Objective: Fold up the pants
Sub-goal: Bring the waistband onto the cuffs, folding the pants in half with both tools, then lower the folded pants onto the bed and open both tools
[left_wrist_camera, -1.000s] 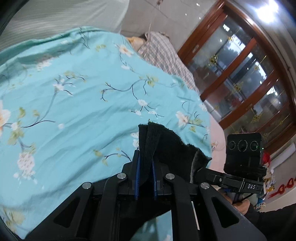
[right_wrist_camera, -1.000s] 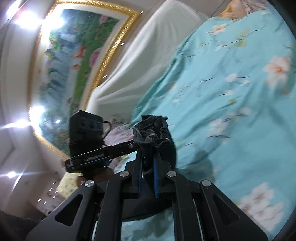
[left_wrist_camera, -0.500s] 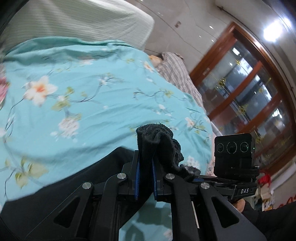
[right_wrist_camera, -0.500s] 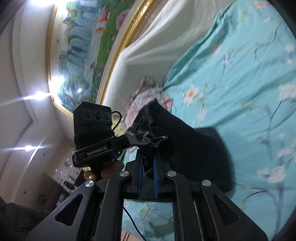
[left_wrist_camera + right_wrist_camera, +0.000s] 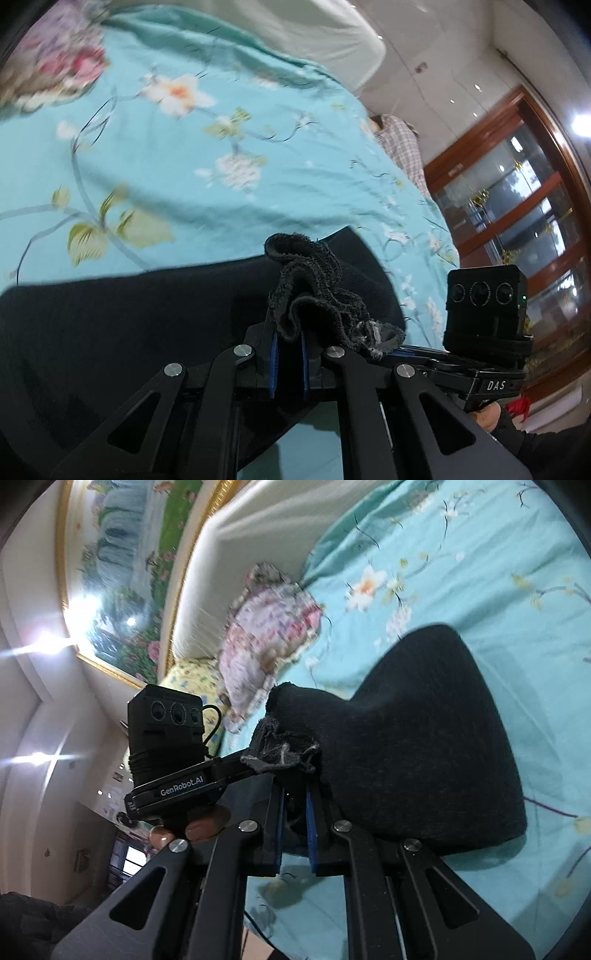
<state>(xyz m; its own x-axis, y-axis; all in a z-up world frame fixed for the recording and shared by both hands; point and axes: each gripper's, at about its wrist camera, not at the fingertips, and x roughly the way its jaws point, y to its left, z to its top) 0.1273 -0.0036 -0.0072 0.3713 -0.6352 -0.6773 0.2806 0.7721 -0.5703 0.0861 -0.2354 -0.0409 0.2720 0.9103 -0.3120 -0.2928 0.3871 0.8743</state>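
The black pants (image 5: 122, 317) lie spread over a turquoise flowered bedspread (image 5: 192, 162). My left gripper (image 5: 288, 332) is shut on a frayed bunched edge of the pants, which sticks up past the blue pads. My right gripper (image 5: 295, 805) is shut on another frayed edge of the pants (image 5: 424, 738), whose cloth stretches away to the right over the bed. The two grippers are close side by side; each shows in the other's view, the right one (image 5: 484, 321) and the left one (image 5: 166, 746).
A flowered pillow (image 5: 266, 627) and a yellow one (image 5: 192, 679) lie at the white headboard (image 5: 258, 528). A checked cloth (image 5: 402, 147) lies at the bed's far edge. Wood-framed glass doors (image 5: 517, 206) stand to the right.
Both grippers have moved along the bed with the pants edge held. More black cloth now lies spread under and beside them, and the pillows have come into view.
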